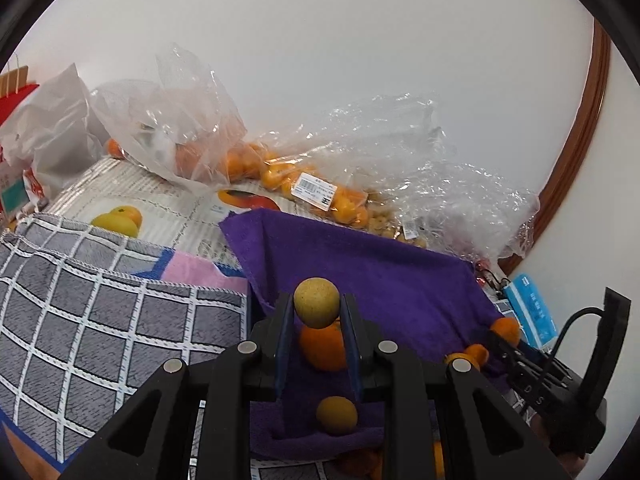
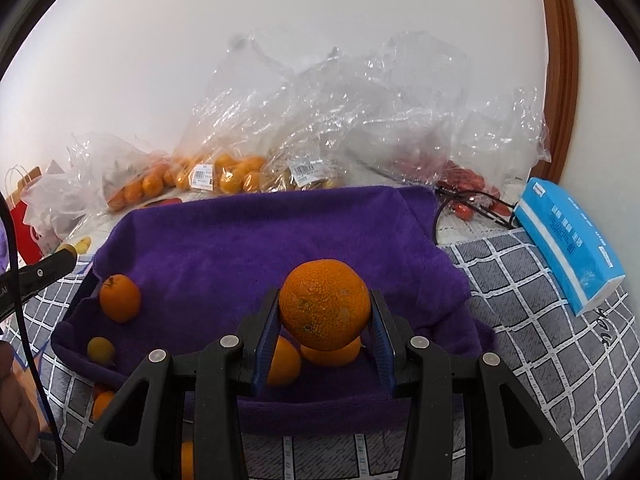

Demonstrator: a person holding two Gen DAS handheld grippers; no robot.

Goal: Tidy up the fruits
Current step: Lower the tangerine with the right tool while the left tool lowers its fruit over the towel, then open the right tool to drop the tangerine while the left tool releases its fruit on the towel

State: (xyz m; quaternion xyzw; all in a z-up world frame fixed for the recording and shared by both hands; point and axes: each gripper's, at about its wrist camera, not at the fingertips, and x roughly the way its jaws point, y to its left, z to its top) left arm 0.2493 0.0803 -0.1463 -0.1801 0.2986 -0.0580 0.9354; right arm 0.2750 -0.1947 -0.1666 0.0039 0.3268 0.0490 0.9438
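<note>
While the right gripper (image 2: 325,312) clamps an orange (image 2: 325,305), only its view shows tomatoes (image 2: 464,182).

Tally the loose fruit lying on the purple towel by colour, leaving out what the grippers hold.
Orange fruit: 3
Yellow-brown fruit: 1
Total: 4

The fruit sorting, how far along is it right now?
Done: a few oranges and a small yellow-brown fruit already lie on the purple towel. In hand: the left tool grips another yellow-brown fruit, and the right tool grips an orange, both above the towel. Left: the bags by the wall are mostly full.
</note>
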